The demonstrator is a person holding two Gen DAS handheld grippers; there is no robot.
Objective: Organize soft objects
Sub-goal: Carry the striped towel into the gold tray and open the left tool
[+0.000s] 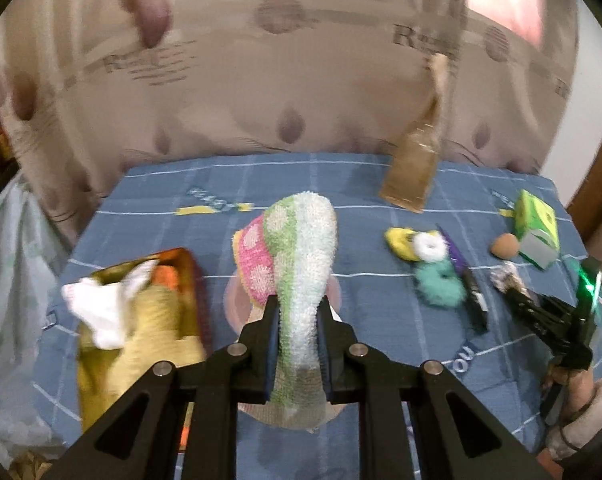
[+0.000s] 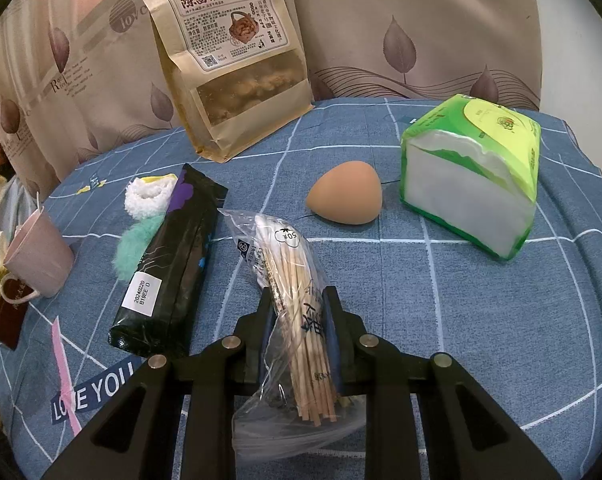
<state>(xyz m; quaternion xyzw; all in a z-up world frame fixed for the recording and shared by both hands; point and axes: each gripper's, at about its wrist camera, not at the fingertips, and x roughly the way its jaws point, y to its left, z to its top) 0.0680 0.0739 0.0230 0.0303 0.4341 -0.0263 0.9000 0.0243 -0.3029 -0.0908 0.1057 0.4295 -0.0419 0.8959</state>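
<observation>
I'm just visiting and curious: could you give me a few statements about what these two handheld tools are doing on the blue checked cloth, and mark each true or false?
1. The left tool grips a fluffy white, green and pink towel. True.
2. The right tool is empty. False: it is shut on a clear plastic bag of wooden sticks.
3. The tan egg-shaped sponge lies beside the green tissue pack. True.
4. The brown paper snack pouch lies flat. False: it stands upright.
</observation>
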